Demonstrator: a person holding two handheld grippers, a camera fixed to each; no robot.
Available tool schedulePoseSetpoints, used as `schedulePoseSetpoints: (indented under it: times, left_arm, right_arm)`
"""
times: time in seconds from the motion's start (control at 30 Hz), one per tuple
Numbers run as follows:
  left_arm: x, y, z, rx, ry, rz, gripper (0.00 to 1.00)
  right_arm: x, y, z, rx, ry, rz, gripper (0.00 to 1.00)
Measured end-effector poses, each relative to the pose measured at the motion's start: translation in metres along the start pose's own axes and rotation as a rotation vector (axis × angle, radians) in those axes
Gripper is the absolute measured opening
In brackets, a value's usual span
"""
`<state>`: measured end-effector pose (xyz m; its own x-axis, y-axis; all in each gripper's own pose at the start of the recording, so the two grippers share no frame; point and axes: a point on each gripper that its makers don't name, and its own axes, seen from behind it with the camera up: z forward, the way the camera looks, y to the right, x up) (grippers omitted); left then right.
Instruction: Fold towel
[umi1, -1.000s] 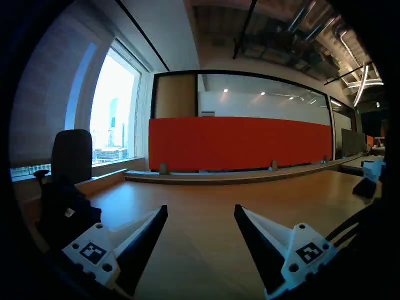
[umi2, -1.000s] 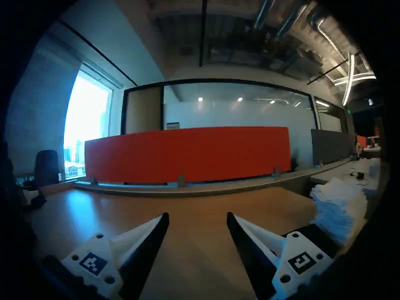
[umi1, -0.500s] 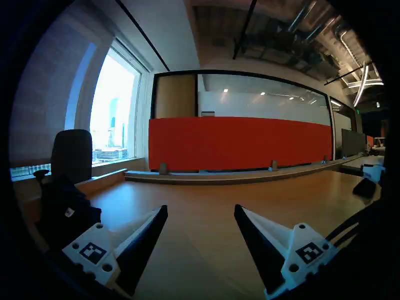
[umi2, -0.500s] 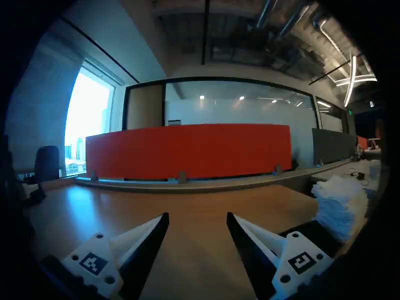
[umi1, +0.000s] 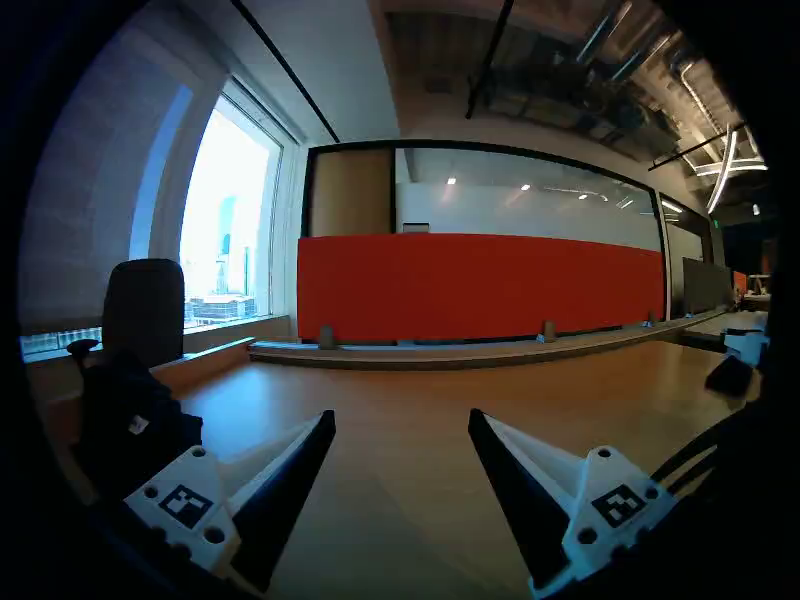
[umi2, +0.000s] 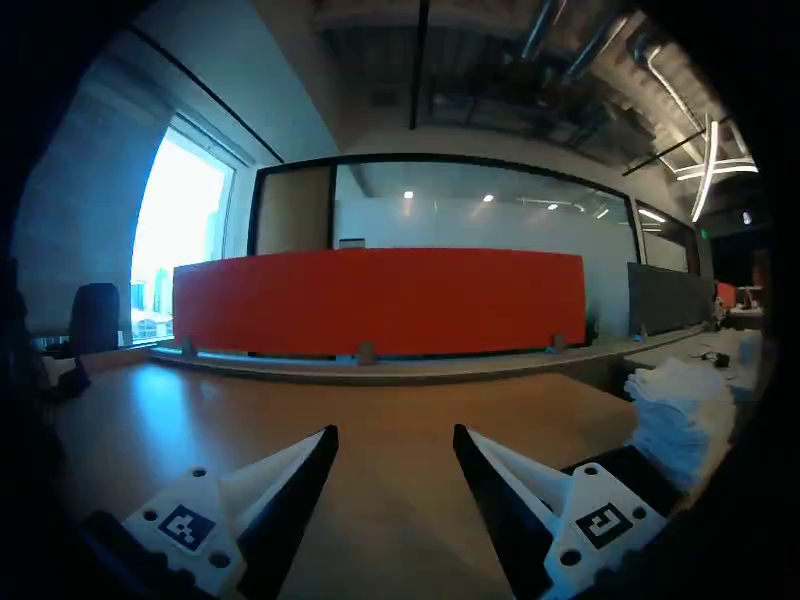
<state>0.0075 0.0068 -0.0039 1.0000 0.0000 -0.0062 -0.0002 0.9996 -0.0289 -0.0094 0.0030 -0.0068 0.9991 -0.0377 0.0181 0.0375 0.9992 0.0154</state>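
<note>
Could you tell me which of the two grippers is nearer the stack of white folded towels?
The right gripper: the stack of white folded towels sits close beside its right finger, whereas the left gripper has a black office chair to its left.

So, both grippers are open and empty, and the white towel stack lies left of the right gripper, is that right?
Not quite: the right gripper view shows the white towel stack right of the right gripper, not left. It and the left gripper are open, empty.

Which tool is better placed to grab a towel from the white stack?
Right. The right tool, open, has the towel stack close at its right; the left tool, also open, faces the desk and a chair.
</note>
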Motion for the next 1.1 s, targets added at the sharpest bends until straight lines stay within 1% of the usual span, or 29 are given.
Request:
schedulePoseSetpoints:
  times: [0.43, 0.47, 0.53, 0.67, 1.1]
  left_arm:
    - [-0.0007, 0.0001, 0.0000, 0.000, -0.001, 0.000, 0.99]
    - [-0.0008, 0.0002, -0.0001, 0.000, -0.001, 0.000, 0.99]
    - [-0.0009, 0.0005, -0.0002, 0.000, -0.002, 0.001, 0.99]
    - [-0.0011, 0.0007, -0.0003, 0.000, -0.002, 0.002, 0.99]
    - [-0.0025, 0.0008, -0.0003, 0.000, -0.001, 0.002, 0.99]
  right_arm:
    - [0.0003, -0.0019, -0.0003, -0.003, -0.003, -0.009, 0.89]
    - [0.0002, -0.0018, -0.0005, -0.003, -0.003, -0.009, 0.91]
    - [0.0000, -0.0019, -0.0004, -0.003, -0.004, -0.009, 0.97]
    - [-0.0001, -0.0017, 0.0000, -0.004, -0.004, -0.008, 1.00]
    - [0.0008, -0.0021, 0.0004, -0.004, -0.003, -0.009, 1.00]
